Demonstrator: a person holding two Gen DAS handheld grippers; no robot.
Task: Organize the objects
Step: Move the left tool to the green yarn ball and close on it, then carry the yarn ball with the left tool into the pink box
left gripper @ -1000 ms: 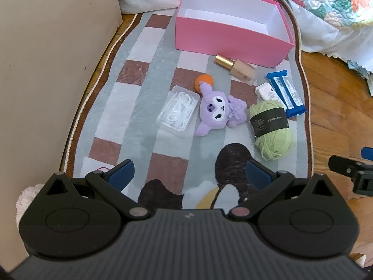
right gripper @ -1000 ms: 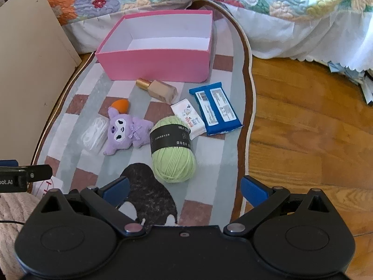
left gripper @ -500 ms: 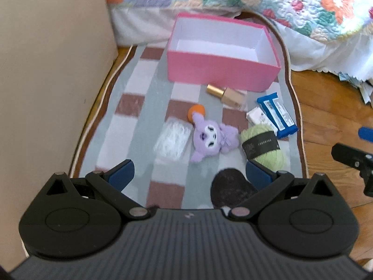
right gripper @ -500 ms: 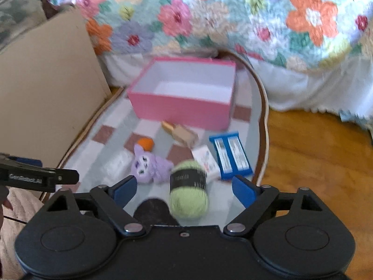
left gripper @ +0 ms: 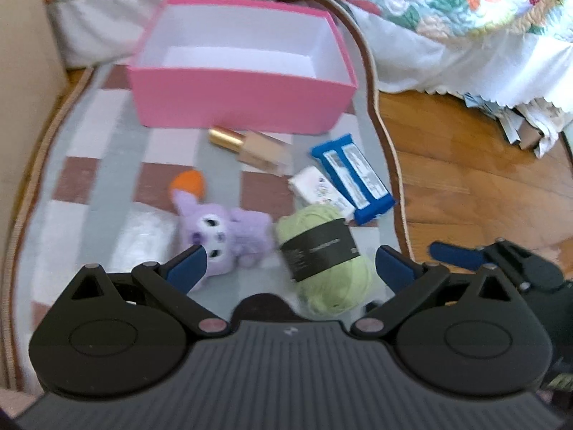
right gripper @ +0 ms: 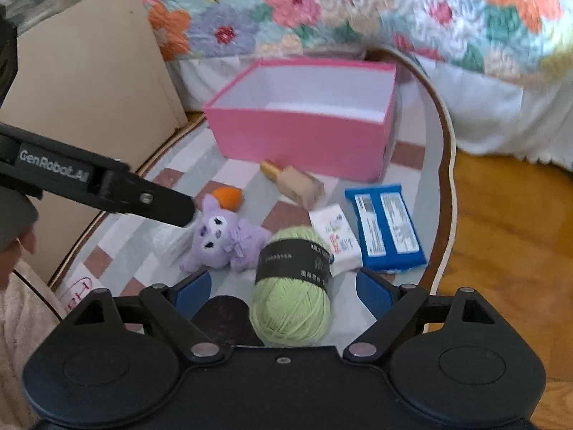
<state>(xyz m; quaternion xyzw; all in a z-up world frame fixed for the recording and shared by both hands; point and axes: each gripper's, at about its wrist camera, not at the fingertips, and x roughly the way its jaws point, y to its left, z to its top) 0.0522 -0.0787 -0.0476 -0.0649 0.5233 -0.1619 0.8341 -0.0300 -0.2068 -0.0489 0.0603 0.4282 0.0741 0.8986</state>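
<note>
Pink box (left gripper: 243, 96) at the far end of the rug (left gripper: 89, 165), open and empty, set near the bed (right gripper: 358, 10), likely as the place for everything scattered in front of it. Spread loose just before its near wall: bottle (left gripper: 250, 145) lying flat, orange sponge (left gripper: 189, 182), purple plush (left gripper: 224, 231), green yarn (left gripper: 324, 256), white packet (left gripper: 318, 190) touching the blue pack (left gripper: 352, 177), and a clear bag (left gripper: 143, 240) beside the plush. All within easy reach, none in the box yet, so sorting barely begun by the look of it.

Left gripper (left gripper: 288, 265) spread wide, holding nothing, poised above plush and yarn. Right gripper (right gripper: 283, 292) also spread wide and empty, yarn (right gripper: 292, 286) lying between its fingers in view but apparently untouched; contact hard to judge from here. Yarn probably the first pick for the right side.
</note>
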